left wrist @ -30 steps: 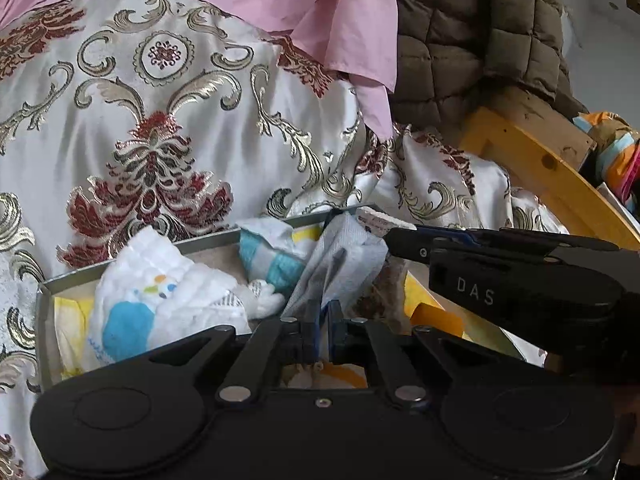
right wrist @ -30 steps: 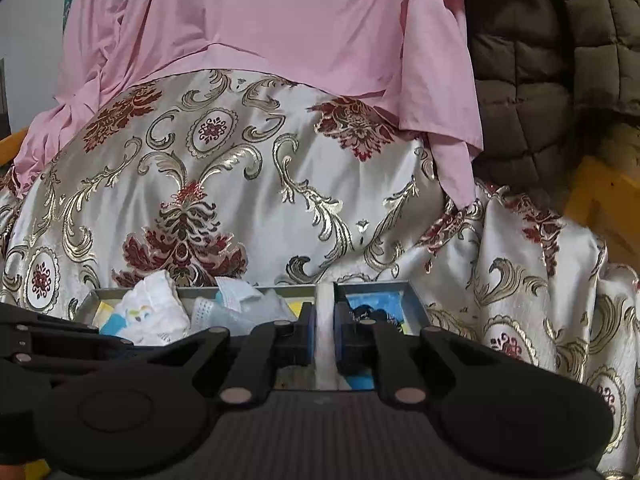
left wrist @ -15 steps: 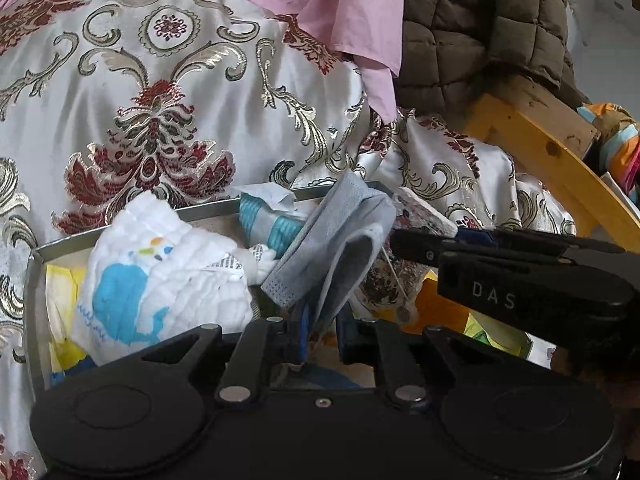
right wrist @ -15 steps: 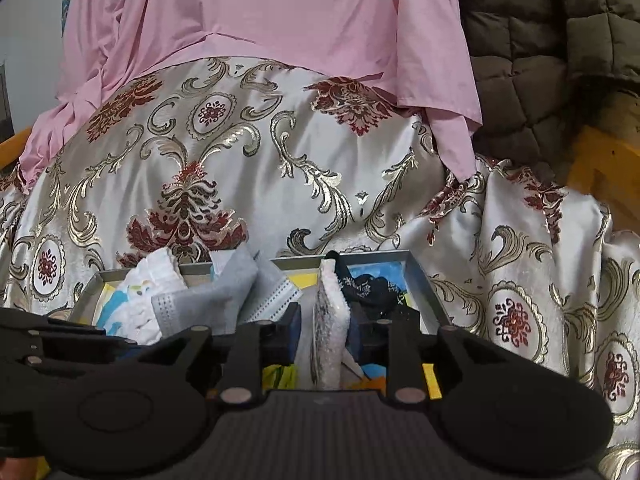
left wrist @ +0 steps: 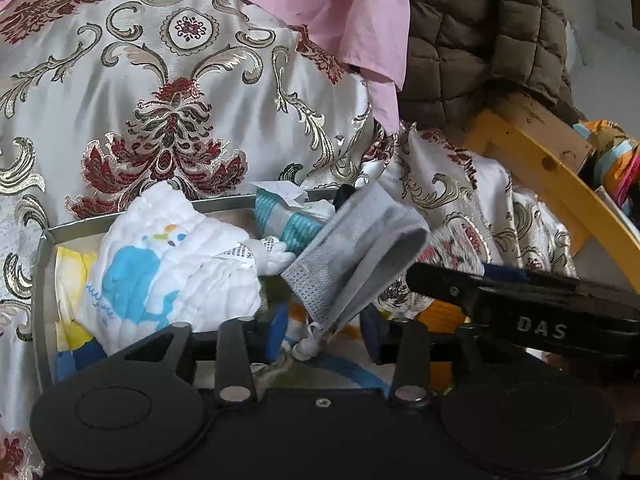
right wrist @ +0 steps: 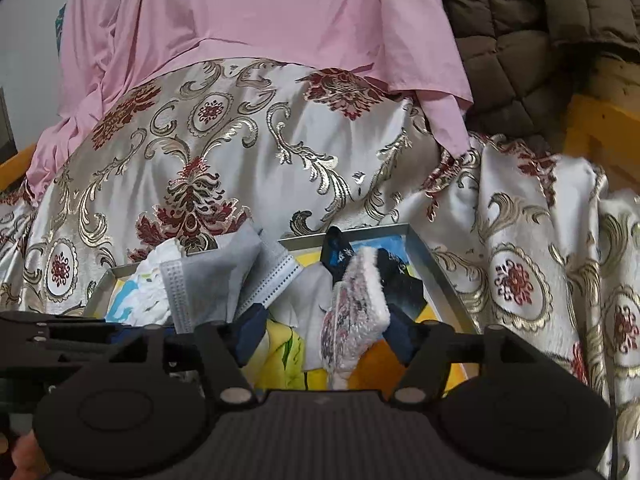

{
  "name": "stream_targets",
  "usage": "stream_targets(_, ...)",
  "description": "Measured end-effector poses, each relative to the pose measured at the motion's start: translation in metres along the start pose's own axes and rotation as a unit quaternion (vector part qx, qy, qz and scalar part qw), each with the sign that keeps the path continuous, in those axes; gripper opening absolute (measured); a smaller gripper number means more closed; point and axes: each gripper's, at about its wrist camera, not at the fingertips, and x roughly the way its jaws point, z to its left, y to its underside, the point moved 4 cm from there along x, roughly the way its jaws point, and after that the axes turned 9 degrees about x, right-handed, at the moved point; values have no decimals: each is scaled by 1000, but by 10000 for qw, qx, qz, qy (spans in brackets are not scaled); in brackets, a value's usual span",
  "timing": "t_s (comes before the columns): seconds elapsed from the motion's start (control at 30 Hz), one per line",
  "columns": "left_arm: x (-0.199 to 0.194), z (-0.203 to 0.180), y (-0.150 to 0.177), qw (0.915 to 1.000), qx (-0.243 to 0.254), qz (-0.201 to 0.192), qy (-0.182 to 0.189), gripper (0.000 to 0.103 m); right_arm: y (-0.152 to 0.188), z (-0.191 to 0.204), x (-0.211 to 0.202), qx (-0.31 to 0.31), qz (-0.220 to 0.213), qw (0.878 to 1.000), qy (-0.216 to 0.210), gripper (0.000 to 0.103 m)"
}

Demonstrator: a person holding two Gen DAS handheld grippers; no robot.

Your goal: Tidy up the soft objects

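A shallow grey metal tray (left wrist: 40, 280) (right wrist: 440, 272) lies on the brocade cover and holds soft items. My left gripper (left wrist: 324, 326) is open; a grey face mask (left wrist: 356, 248) (right wrist: 208, 280) droops between its jaws, its ear loop hanging by the fingers. A white quilted cloth with a blue whale (left wrist: 168, 276) lies at the tray's left, a teal-striped pack (left wrist: 288, 220) behind. My right gripper (right wrist: 324, 334) is open around a pink fuzzy patterned cloth (right wrist: 356, 312) standing on edge. A black sock (right wrist: 340, 252) lies behind it.
A gold and red brocade cover (left wrist: 180, 100) (right wrist: 240, 160) rises behind the tray, with a pink cloth (right wrist: 260, 20) draped over it. A brown quilted jacket (left wrist: 480, 40) and a yellow wooden frame (left wrist: 552, 172) are at the right. The right gripper's body (left wrist: 540, 312) crosses the left wrist view.
Both grippers have opened from shut. The grey mask and the pink fuzzy cloth, gripped before, now sit loose between the spread jaws over the tray.
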Motion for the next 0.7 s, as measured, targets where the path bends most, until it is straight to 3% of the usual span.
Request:
stream_targets(0.17,-15,-1,7,9994,84,-328,-94,63,12,-14,-11,532,133,9984,-161,87)
stream_targets(0.7,-32,23,23,9974,-366,-576,-213,66,41,10,-2,545,829,9934,-577,87)
